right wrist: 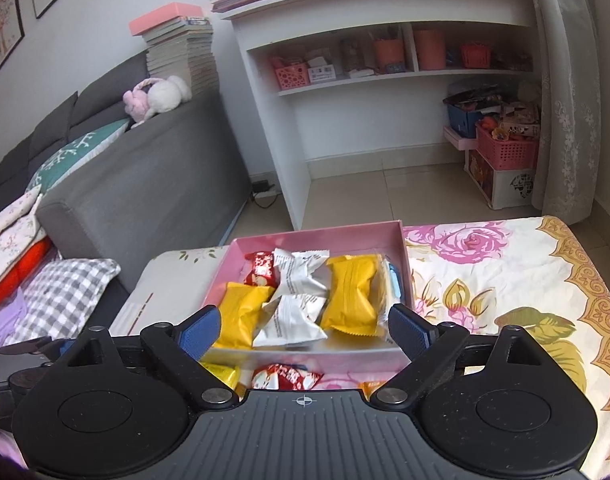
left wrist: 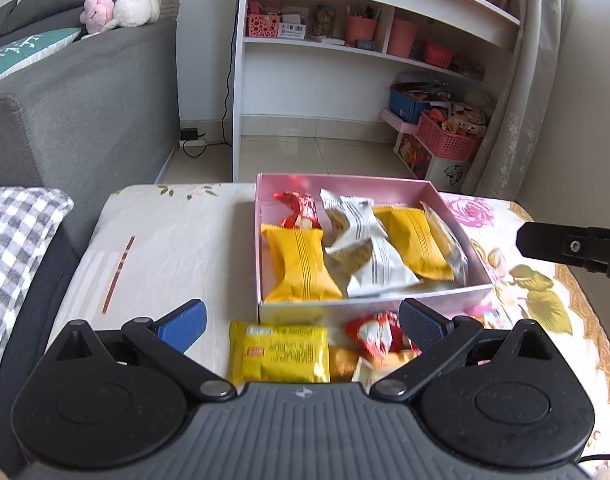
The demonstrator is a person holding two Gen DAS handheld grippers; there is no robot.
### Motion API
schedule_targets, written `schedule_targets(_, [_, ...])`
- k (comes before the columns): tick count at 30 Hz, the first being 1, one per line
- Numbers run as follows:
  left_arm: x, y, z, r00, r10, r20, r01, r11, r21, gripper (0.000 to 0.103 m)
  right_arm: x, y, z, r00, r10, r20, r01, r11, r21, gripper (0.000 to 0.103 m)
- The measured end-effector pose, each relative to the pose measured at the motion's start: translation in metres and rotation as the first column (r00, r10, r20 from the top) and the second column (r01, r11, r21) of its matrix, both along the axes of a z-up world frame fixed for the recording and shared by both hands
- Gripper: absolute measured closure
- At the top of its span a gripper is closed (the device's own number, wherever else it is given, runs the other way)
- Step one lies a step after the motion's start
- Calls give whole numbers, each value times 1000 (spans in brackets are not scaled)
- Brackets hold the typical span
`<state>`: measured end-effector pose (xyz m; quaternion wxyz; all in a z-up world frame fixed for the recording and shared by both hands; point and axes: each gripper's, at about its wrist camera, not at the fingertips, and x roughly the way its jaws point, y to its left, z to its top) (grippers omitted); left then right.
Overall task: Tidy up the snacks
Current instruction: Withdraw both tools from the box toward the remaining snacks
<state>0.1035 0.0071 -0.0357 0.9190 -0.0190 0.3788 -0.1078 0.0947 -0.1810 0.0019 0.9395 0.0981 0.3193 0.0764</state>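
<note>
Both grippers spread wide and empty over a table of snacks.

The left gripper (left wrist: pixel 303 322) and right gripper (right wrist: pixel 303 330) hold nothing between their fingers. The pink box (left wrist: pixel 265 248) sits at twelve o'clock from each, on the flowered tablecloth (right wrist: pixel 505 280), holding yellow, white and red packets. Loose on the cloth at six o'clock of the box lie a yellow packet (left wrist: pixel 279 354) and a red packet (left wrist: pixel 375 334).

Snack packets (left wrist: pixel 301 264) glossy foil-like plastic, crinkled. Pink box (left wrist: pixel 365 304) smooth, probably cardboard. Tablecloth (right wrist: pixel 505 280) matt floral cloth. Gripper pads (left wrist: pixel 421 322) blue, finely textured.
</note>
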Motion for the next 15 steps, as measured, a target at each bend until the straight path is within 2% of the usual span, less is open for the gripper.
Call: schedule_targets(15, [-42, 24, -14, 999, -37, -9, 37, 999, -24, 0, -41, 10, -26, 998, 68, 18, -68, 998, -1, 10])
